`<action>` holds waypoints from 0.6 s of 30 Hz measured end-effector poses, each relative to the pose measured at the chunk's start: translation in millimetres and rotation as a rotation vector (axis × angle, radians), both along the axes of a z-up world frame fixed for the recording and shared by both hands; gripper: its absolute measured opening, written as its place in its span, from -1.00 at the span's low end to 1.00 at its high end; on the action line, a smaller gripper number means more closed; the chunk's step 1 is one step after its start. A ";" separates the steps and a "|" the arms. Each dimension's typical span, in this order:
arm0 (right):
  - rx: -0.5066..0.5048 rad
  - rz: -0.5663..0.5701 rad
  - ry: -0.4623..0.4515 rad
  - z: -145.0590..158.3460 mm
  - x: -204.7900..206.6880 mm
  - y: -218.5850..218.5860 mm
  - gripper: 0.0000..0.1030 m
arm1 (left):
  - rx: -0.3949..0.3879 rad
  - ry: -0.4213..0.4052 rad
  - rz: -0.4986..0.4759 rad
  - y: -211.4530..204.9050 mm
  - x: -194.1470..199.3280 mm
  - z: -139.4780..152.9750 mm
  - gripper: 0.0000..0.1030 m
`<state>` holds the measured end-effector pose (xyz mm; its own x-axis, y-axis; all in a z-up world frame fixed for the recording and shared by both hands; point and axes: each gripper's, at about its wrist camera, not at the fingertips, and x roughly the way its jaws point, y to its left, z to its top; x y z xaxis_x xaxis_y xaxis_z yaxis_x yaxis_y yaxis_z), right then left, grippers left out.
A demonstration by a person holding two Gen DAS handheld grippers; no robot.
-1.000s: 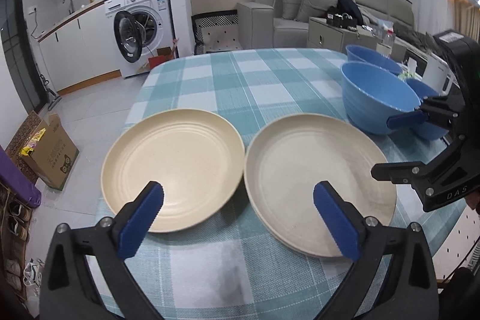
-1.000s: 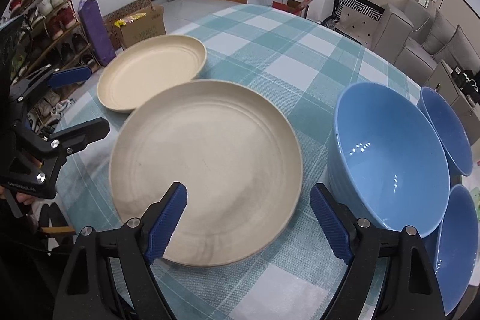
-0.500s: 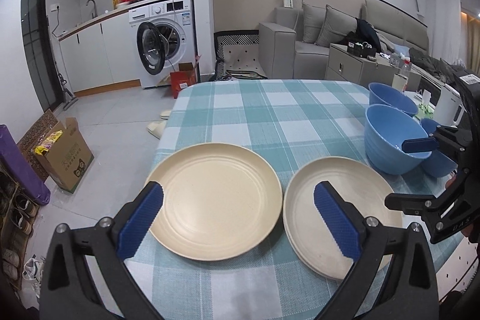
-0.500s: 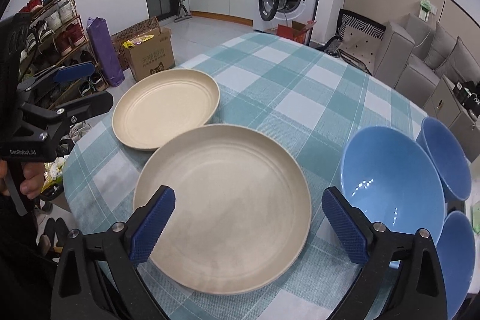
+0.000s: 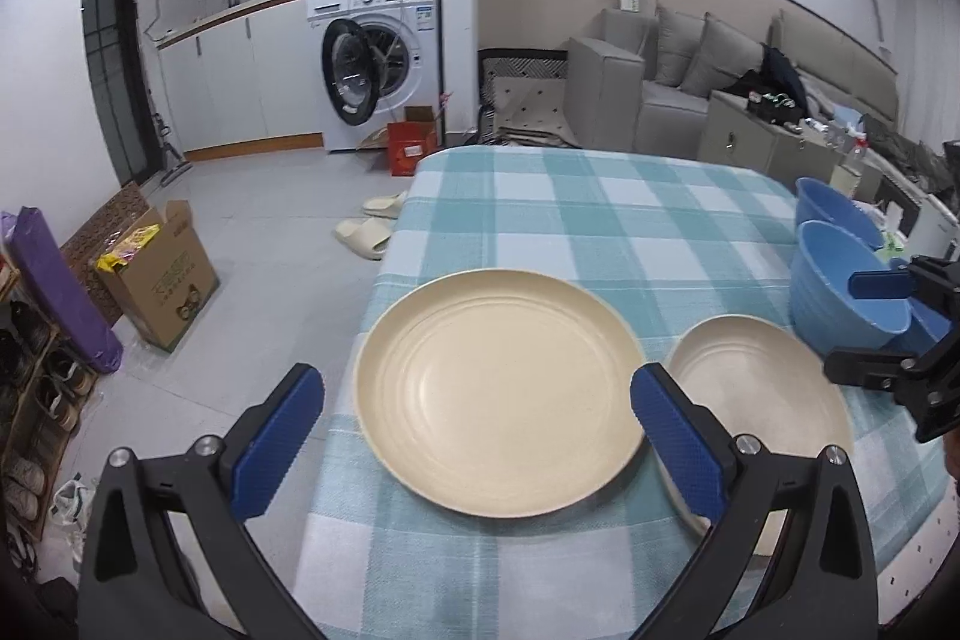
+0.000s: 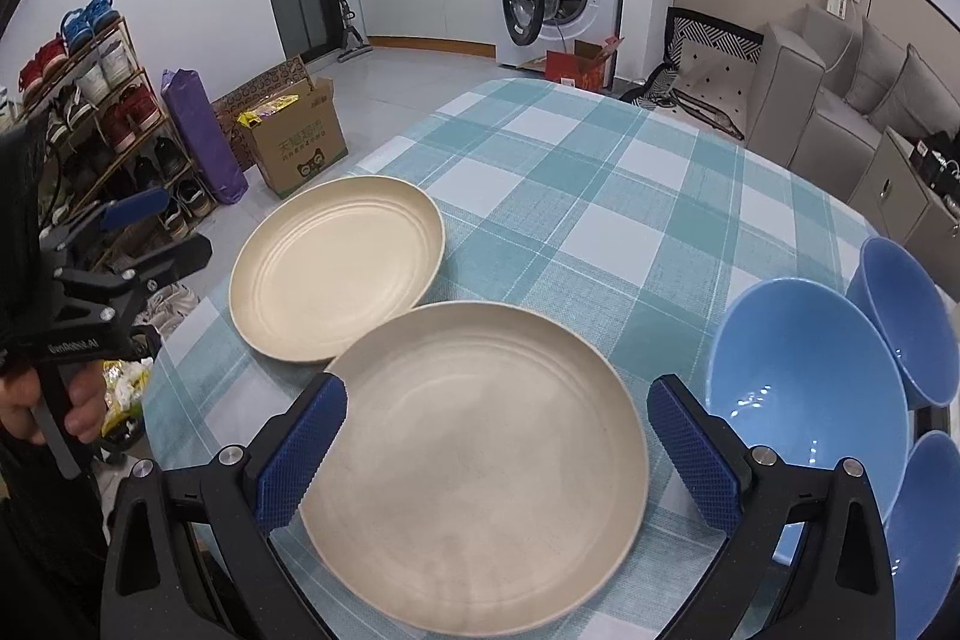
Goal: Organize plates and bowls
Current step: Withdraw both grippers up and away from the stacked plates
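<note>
Awaiting sorting on the checked tablecloth (image 6: 600,196): two cream plates, far plate (image 6: 336,274) and near plate (image 6: 480,454), rims touching or overlapping slightly, unstacked; three blue bowls (image 6: 804,400) clustered at the right edge, apparently not nested. Left gripper (image 5: 477,439) wide open, empty, facing a plate; right gripper (image 6: 495,451) wide open, empty, hovering over near plate. Judged progress: nothing stacked yet
</note>
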<state>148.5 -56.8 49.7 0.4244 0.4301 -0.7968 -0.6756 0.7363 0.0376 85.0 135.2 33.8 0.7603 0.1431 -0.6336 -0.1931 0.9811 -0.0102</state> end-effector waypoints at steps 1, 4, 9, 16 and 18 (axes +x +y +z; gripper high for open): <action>0.005 -0.001 0.008 -0.4 1.4 3.5 0.99 | 0.000 0.004 0.004 2.1 0.7 -1.9 1.00; 0.008 0.002 0.019 -1.8 3.3 17.1 0.99 | -0.017 0.010 0.019 8.4 3.0 -6.9 1.00; 0.009 0.021 0.021 -2.8 4.0 40.6 0.99 | 0.004 0.026 0.032 13.4 7.7 -15.7 1.00; 0.041 0.017 0.062 -9.1 13.5 66.1 0.98 | -0.036 0.045 0.062 28.6 12.2 -27.0 1.00; 0.083 0.011 0.110 -12.5 19.1 70.2 0.99 | -0.050 0.054 0.070 32.9 13.7 -31.2 1.00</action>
